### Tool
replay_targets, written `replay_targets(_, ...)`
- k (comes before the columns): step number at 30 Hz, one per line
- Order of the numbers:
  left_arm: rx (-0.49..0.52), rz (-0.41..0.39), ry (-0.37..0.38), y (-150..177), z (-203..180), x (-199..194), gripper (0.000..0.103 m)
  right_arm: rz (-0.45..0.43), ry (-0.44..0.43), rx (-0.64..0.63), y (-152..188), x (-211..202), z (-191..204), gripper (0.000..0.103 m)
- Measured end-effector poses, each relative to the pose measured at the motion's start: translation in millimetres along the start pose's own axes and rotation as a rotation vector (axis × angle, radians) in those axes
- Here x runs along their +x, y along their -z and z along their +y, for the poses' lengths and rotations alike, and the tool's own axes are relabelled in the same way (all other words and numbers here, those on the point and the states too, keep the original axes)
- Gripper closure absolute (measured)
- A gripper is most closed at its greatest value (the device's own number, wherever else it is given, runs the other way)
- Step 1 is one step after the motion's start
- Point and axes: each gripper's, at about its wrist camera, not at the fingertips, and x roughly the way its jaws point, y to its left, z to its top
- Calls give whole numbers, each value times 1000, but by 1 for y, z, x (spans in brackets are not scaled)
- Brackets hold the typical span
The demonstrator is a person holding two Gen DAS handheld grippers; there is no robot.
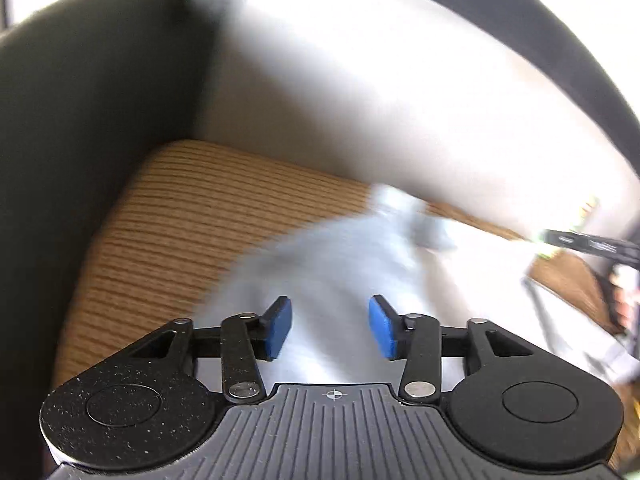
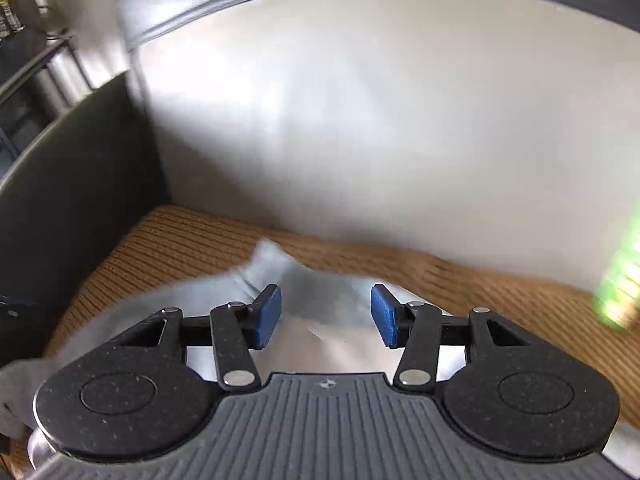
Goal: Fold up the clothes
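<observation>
A pale grey garment point(image 1: 340, 256) lies spread on a tan ribbed seat cushion point(image 1: 192, 208); it is blurred by motion. My left gripper point(image 1: 330, 328) is open and empty, its blue pads point(image 1: 280, 330) apart just above the cloth. In the right wrist view the same garment point(image 2: 312, 292) lies on the cushion point(image 2: 500, 300), with a raised fold at its far edge. My right gripper point(image 2: 326, 316) is open and empty above the cloth. The other gripper point(image 1: 588, 244) shows at the right edge of the left wrist view.
A pale backrest point(image 2: 360, 120) rises behind the cushion and a dark armrest point(image 1: 80, 140) stands at the left. A green blurred object point(image 2: 620, 292) is at the right edge. Shelving with items point(image 2: 24, 40) is at the far left.
</observation>
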Motion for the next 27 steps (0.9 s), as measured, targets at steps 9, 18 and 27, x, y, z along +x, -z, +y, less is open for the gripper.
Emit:
replay_targets(9, 70, 238, 200, 100, -148, 68, 40, 122, 92, 99, 13, 28, -56, 48)
replay_targets(18, 7, 306, 143, 137, -171, 125, 39, 191, 79, 0, 15, 70, -51, 50)
replay_targets(27, -44, 404, 112, 139, -153, 154, 92, 269, 55, -30, 15, 91, -56, 84)
